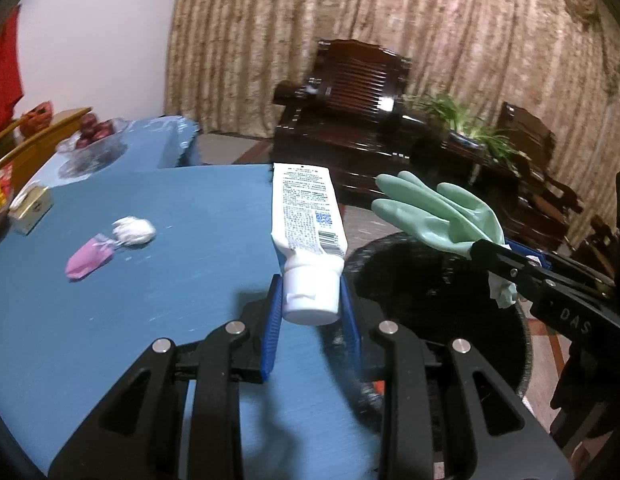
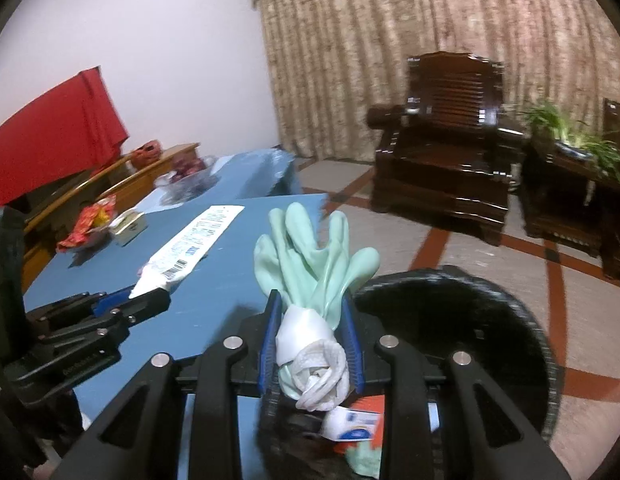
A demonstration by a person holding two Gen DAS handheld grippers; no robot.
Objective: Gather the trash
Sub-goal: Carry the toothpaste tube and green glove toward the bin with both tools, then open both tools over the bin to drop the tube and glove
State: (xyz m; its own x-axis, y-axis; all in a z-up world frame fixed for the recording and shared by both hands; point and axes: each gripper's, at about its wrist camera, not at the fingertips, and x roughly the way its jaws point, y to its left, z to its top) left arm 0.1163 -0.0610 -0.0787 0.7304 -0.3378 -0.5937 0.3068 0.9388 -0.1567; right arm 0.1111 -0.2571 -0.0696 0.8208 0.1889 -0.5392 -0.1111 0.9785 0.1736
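Left wrist view: left gripper (image 1: 311, 304) jaws narrowed onto the cap of the white tube (image 1: 306, 216); stiff cap, good hold, soft body slack. Right gripper (image 2: 311, 344) pinches the green rubber glove (image 2: 313, 256) at its rolled cuff; light, floppy, slippery. Black bin (image 2: 521, 320) at 4 o'clock of glove. Tissue wad (image 1: 134, 230) and pink wrapper (image 1: 88, 260) remain on the blue table (image 1: 150, 320).

Below the right hand-held gripper (image 2: 311, 344), we cannot identify the bin's (image 2: 521, 320) half-hidden litter; fruit bowl (image 2: 186, 178) beyond blurred.
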